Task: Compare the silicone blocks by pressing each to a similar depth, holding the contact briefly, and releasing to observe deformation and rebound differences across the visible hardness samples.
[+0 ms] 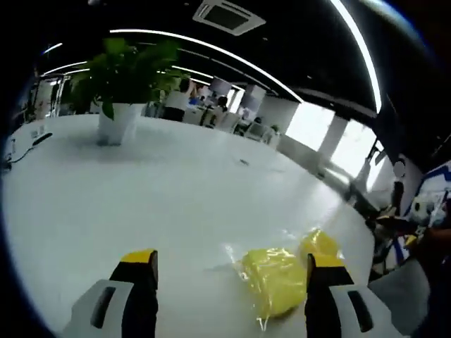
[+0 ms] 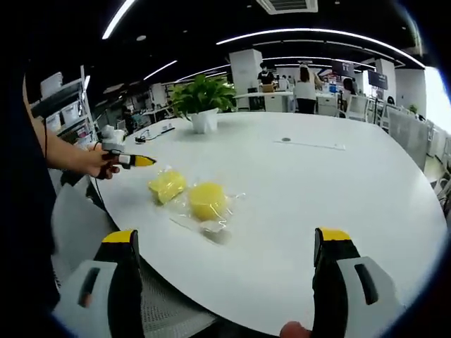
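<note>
Currently two yellow silicone blocks [image 2: 189, 193] in clear wrap lie side by side on the white counter [image 2: 296, 183]; left gripper [image 1: 231, 274] and right gripper [image 2: 224, 253] both hold jaws wide, touching nothing.

Your left gripper [image 1: 229, 271] and right gripper [image 2: 224, 250] match: black jaws capped with yellow tips, on pale grey bodies with dark oblong slots.

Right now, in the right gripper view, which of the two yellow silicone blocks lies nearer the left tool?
The flatter yellow block, the farther one in this view; the left tool hovers just beside it. The rounder block lies farther from it, in clear wrapping.
</note>
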The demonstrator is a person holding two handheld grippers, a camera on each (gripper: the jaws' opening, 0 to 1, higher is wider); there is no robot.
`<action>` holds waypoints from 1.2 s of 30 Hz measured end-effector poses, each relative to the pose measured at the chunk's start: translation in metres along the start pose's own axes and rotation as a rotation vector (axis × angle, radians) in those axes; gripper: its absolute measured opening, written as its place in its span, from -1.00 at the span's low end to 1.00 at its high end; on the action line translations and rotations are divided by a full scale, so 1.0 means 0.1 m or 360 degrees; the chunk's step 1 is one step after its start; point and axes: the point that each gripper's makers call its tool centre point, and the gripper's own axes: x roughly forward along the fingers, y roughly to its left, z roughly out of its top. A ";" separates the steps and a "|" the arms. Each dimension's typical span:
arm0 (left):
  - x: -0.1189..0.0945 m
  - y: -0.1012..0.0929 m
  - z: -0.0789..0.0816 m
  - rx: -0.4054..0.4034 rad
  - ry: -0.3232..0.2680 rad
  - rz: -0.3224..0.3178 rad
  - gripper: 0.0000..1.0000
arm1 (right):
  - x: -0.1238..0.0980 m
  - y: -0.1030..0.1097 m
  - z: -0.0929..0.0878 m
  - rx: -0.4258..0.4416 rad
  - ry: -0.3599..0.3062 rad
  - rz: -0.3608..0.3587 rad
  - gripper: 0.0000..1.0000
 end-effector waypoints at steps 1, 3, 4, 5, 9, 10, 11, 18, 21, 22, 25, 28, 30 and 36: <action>-0.07 0.00 0.01 0.0047 -0.0001 0.0004 0.85 | 0.01 -0.02 0.01 0.0002 0.0008 0.0001 0.93; -0.17 -0.04 0.01 0.0109 0.0002 0.0017 0.94 | 0.01 -0.04 0.04 0.0005 0.0010 -0.0003 0.93; -0.25 -0.09 0.00 0.0133 0.0012 0.0006 0.96 | 0.01 -0.05 0.07 0.0003 0.0007 0.0000 0.93; -0.30 -0.11 -0.02 0.0139 0.0015 0.0001 0.96 | 0.02 -0.05 0.08 -0.0006 0.0002 0.0000 0.93; -0.55 -0.19 -0.11 0.0101 0.0017 -0.0033 1.00 | 0.06 -0.09 0.10 0.0061 -0.0002 -0.0008 0.93; -0.62 -0.20 -0.13 0.0121 0.0021 -0.0026 1.00 | 0.07 -0.10 0.11 0.0058 0.0000 -0.0011 0.93; -0.67 -0.21 -0.15 0.0126 0.0029 -0.0026 1.00 | 0.08 -0.10 0.11 0.0051 0.0002 -0.0011 0.93; -0.99 -0.19 -0.20 0.0146 -0.0013 0.0027 1.00 | 0.09 -0.16 0.01 0.0006 0.0054 0.0011 0.93; -0.98 -0.17 -0.19 0.0193 -0.0021 0.0039 1.00 | 0.09 -0.15 -0.07 -0.0028 0.0073 0.0031 0.93; -0.97 -0.17 -0.18 0.0199 -0.0028 0.0043 1.00 | 0.09 -0.14 -0.09 -0.0027 0.0076 0.0041 0.93; -0.92 -0.24 -0.09 0.0214 -0.0067 0.0046 1.00 | 0.06 -0.11 -0.11 -0.0040 0.0064 0.0065 0.93; -0.88 -0.29 -0.06 0.0227 -0.0065 0.0039 1.00 | 0.02 -0.13 -0.10 -0.0037 0.0058 0.0057 0.93; -0.87 -0.33 -0.02 0.0215 -0.0087 0.0036 1.00 | 0.00 -0.16 -0.08 -0.0034 0.0039 0.0051 0.93; -0.82 -0.36 0.00 0.0171 -0.0079 0.0022 1.00 | 0.03 -0.21 -0.12 -0.0028 0.0035 0.0052 0.93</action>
